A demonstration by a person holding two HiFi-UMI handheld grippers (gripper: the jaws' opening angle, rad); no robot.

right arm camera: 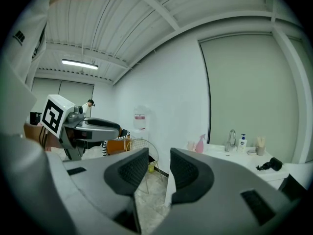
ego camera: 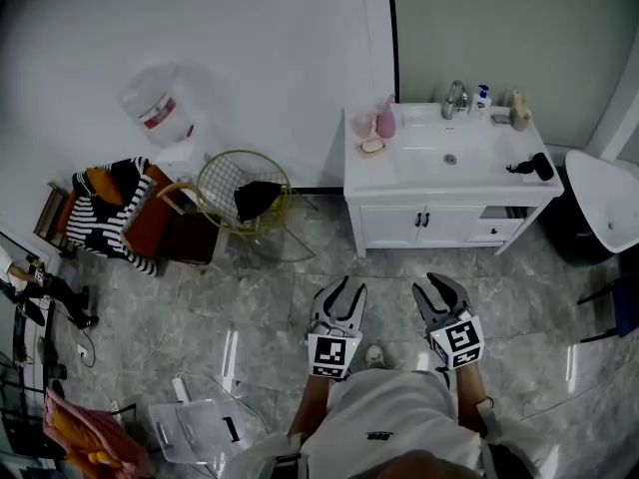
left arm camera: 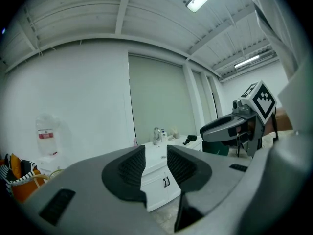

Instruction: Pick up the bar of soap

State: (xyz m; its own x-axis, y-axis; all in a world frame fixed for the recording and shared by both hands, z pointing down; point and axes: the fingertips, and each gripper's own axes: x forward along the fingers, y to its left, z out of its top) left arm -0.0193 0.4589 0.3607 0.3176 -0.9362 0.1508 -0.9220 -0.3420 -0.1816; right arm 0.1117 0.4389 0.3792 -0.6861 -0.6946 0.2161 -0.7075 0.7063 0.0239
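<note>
The bar of soap (ego camera: 372, 146) is a pale lump in a small dish at the front left corner of the white vanity top (ego camera: 419, 173), next to a pink spray bottle (ego camera: 385, 120). Both grippers hang over the floor well short of the vanity. My left gripper (ego camera: 339, 284) points at it, its jaws a narrow gap apart with nothing between them (left arm camera: 156, 163). My right gripper (ego camera: 437, 281) is level with it on the right, also narrowly apart and empty (right arm camera: 159, 166). In the gripper views the soap is too small to make out.
A faucet (ego camera: 455, 98), a pump bottle (ego camera: 482, 99) and a black hair dryer (ego camera: 531, 167) share the vanity top. A wire basket (ego camera: 243, 193) and a chair with striped cloth (ego camera: 110, 213) stand left of the vanity. A white fixture (ego camera: 609, 203) is at the right.
</note>
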